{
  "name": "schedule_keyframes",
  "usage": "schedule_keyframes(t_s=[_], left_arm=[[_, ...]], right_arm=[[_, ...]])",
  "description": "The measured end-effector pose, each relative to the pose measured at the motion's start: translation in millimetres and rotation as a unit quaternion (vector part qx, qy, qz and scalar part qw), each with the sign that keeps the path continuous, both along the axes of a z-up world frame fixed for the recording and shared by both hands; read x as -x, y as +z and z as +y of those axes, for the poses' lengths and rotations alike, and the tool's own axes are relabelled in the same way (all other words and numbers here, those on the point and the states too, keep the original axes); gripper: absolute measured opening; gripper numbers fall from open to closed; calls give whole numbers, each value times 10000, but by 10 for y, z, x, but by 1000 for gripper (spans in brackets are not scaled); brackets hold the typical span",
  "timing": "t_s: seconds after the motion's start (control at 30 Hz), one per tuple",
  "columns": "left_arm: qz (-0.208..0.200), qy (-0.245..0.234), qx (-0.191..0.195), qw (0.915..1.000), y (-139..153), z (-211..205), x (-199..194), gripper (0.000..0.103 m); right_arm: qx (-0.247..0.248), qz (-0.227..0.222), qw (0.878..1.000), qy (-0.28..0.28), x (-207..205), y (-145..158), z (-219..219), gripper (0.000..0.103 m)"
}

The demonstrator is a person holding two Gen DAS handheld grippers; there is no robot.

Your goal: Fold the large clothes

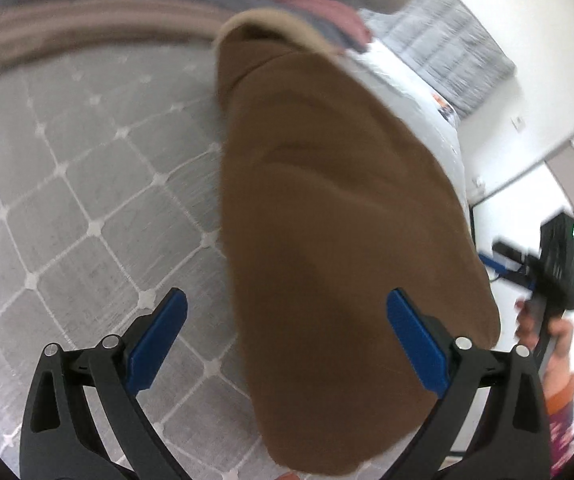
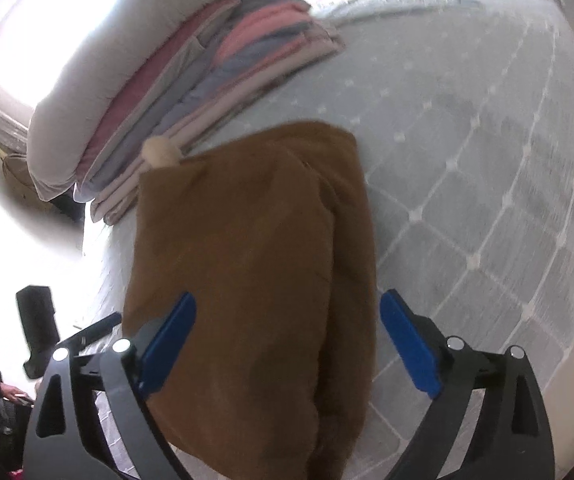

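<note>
A brown fleece garment (image 1: 327,216) lies folded into a long narrow bundle on the grey quilted bed cover (image 1: 87,168). Its cream collar edge (image 1: 271,20) is at the far end. My left gripper (image 1: 287,312) is open and empty above the bundle's near left edge. In the right wrist view the same garment (image 2: 247,264) shows with a cream pompom (image 2: 161,152) at its far corner. My right gripper (image 2: 287,316) is open and empty, its fingers straddling the bundle's near end. The right gripper also shows in the left wrist view (image 1: 555,264), held in a hand.
A stack of folded pink, grey and blue bedding (image 2: 207,60) with a white pillow (image 2: 127,40) on top sits at the far end of the bed cover (image 2: 487,160). The bed edge runs along the garment's outer side, with white floor (image 1: 527,184) beyond.
</note>
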State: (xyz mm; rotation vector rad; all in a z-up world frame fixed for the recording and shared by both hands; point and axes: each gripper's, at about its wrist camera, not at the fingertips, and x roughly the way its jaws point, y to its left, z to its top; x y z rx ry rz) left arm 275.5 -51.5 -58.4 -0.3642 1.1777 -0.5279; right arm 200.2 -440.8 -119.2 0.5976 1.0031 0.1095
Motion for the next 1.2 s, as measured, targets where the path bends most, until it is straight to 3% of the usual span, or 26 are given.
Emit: schedule_keyframes(t_s=[0.17, 0.47, 0.6, 0.7, 0.77, 0.8, 0.83, 0.93, 1.03, 1.2], left_arm=[[467, -10, 591, 9972, -383, 5, -340, 96], [851, -110, 1737, 9810, -851, -138, -706, 96], [928, -171, 2035, 9745, -1025, -286, -726, 96], [859, -238, 2022, 9753, -1013, -354, -755, 94], [822, -252, 1956, 9769, -1005, -394, -773, 89], [777, -229, 1904, 9784, -1001, -402, -775, 85], [736, -208, 1884, 9791, -996, -407, -766, 80], [676, -135, 1896, 9794, -954, -331, -701, 63], [602, -173, 1968, 9785, -849, -309, -709, 51], [331, -103, 2018, 9788, -511, -24, -721, 47]], right_arm=[[-584, 259, 9979, -62, -121, -358, -155, 90], [-1801, 510, 9822, 170, -385, -916, -245, 91], [-1877, 381, 9811, 280, -403, -969, -240, 93], [-1810, 326, 9825, 292, -375, -951, -219, 93], [-1836, 268, 9818, 405, -372, -939, -146, 88], [-1966, 271, 9789, 485, -380, -963, -98, 72], [-2096, 328, 9758, 529, -387, -990, -60, 64], [-2018, 165, 9781, 490, -325, -929, 5, 48], [-1793, -188, 9823, 518, -222, -722, 91, 38], [-1758, -692, 9785, 823, -220, -264, 475, 35]])
